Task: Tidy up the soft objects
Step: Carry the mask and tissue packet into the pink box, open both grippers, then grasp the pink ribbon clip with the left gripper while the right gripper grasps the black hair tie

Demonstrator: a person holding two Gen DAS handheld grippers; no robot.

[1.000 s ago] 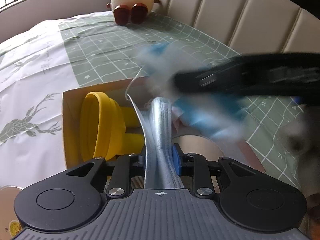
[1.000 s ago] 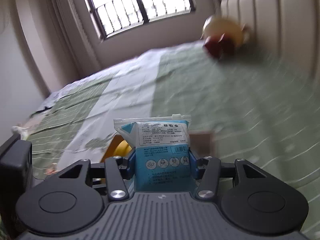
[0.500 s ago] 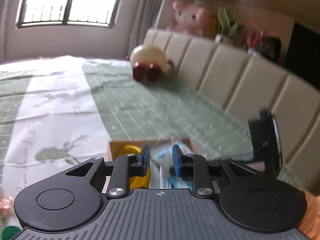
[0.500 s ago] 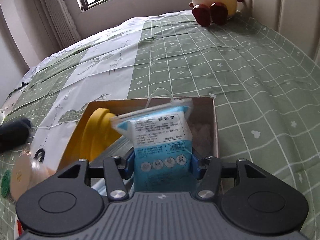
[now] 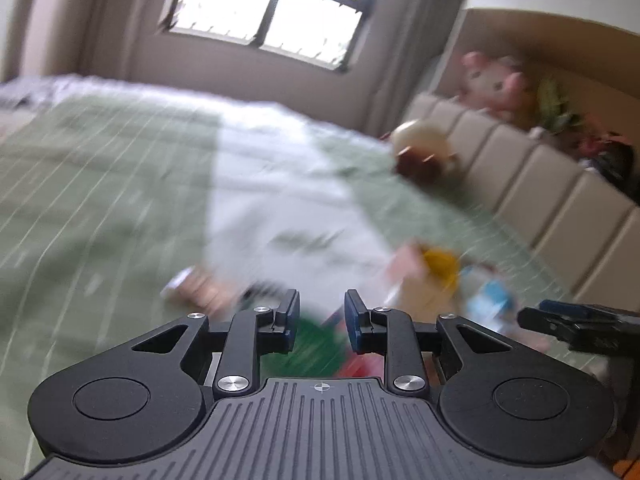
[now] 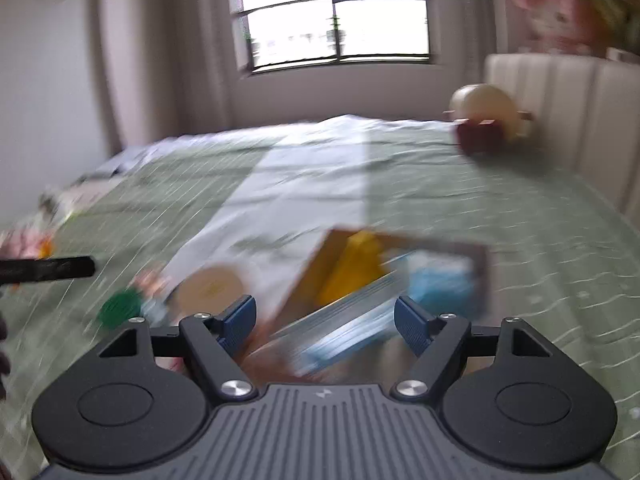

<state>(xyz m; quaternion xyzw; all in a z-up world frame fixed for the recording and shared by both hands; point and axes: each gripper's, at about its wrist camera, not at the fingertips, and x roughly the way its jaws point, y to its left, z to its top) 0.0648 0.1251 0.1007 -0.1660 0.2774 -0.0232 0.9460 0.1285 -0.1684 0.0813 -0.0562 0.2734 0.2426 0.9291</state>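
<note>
Both views are motion-blurred. A brown cardboard box (image 6: pixel 482 264) lies on the green checked bedspread. Inside it are a yellow object (image 6: pixel 354 264), a blue mask packet (image 6: pixel 440 284) and pale blue face masks (image 6: pixel 340 328). My right gripper (image 6: pixel 325 322) is open wide and empty, just above the box's near side. My left gripper (image 5: pixel 321 320) is open and empty, left of the box (image 5: pixel 408 264), over blurred green (image 5: pixel 308 344) and red items. The right gripper's tip (image 5: pixel 576 320) shows at the left view's right edge.
A round tan disc (image 6: pixel 210 290), a green round item (image 6: pixel 120 308) and small colourful items lie left of the box. A cream and brown plush toy (image 6: pixel 486 120) sits by the padded headboard (image 6: pixel 560 112). A pink plush (image 5: pixel 496 84) stands on the shelf behind.
My left gripper let go of the face masks into the box and swung up and left. My right gripper opened, dropped the blue packet into the box and drew back.
</note>
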